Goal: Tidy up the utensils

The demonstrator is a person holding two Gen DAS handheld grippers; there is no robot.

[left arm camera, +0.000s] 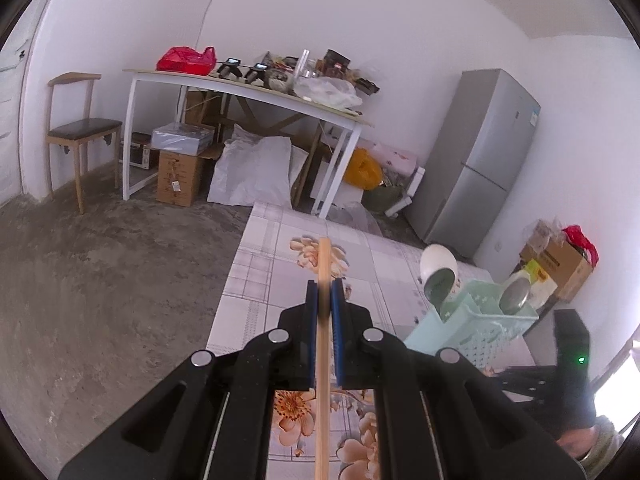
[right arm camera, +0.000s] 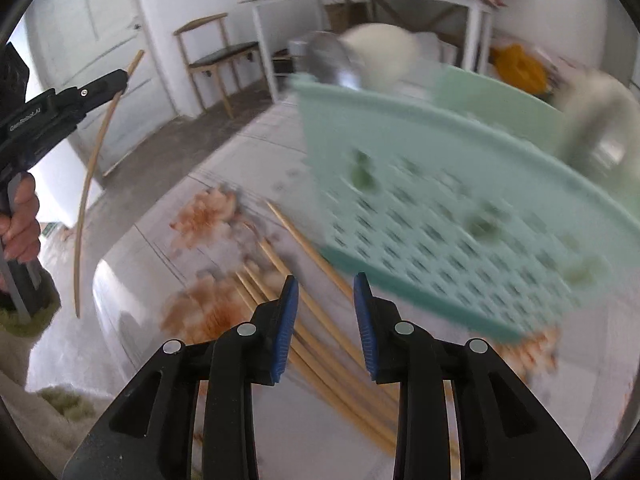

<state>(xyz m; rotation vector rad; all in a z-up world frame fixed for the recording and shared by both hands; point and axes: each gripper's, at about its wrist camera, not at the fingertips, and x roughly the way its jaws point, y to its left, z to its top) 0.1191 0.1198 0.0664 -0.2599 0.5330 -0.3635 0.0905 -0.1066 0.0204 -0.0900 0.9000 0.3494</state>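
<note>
A bare white-walled room with a rough grey floor holds a grey fridge at two o'clock in the left wrist view, a cluttered white desk at eleven o'clock, and a wooden chair at nine o'clock. Nearer lies the table under a flowered cloth; its near end is cut off behind the gripper bodies.

The mint-green utensil basket stands on the cloth at three o'clock of the left gripper. In the right wrist view it is heavily smeared by motion blur, so its holes and contents are hard to read. Two white-backed metal ladles lean out of it.

Loose chopsticks lie on the cloth under the right gripper, partly hidden by it; their count is unclear. Its blue pads stand apart with nothing between them.

The left gripper is pinched tight on a single chopstick, held off the table; its lower end runs out of frame.
</note>
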